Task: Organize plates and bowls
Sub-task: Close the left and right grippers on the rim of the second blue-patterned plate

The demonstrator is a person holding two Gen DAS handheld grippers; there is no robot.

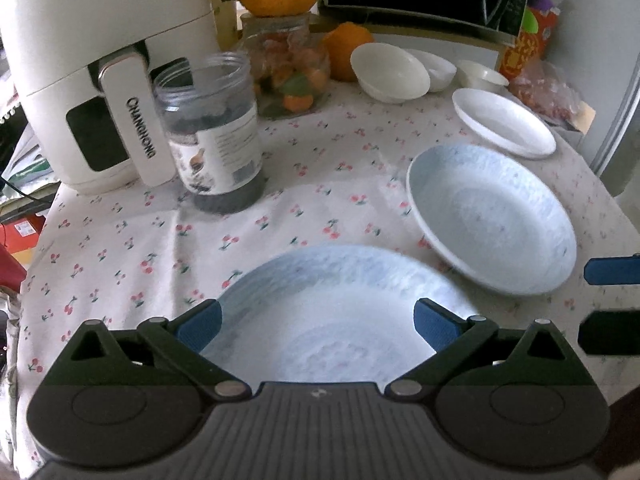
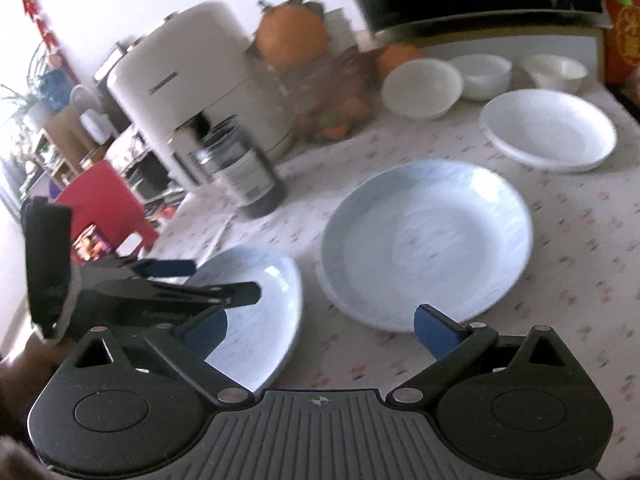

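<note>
We've got both grippers over the cherry-print surface (image 1: 280,168) with two pale blue plates in play — the left gripper (image 1: 318,326) hangs spread wide over the nearer blue plate (image 1: 340,304), its pads clear of the rim, and the right gripper (image 2: 320,330) stands just as wide with nothing between its fingers, hovering by the near edge of the second blue plate (image 2: 428,244). To stack these well, we'd bring one jaw under the rim and one over it, pinch near the edge, lift level, and set one blue plate squarely inside the other before turning to the white plate (image 1: 504,122) and the white bowls (image 1: 390,72) at the back. From the left wrist we read the air fryer (image 1: 100,60), the clear jar (image 1: 212,128) and the fruit sharply; the right wrist is smeared by motion, but it alone shows the left gripper from the side, above its plate — possibly just off the rim, though the blur makes that hard to call.
</note>
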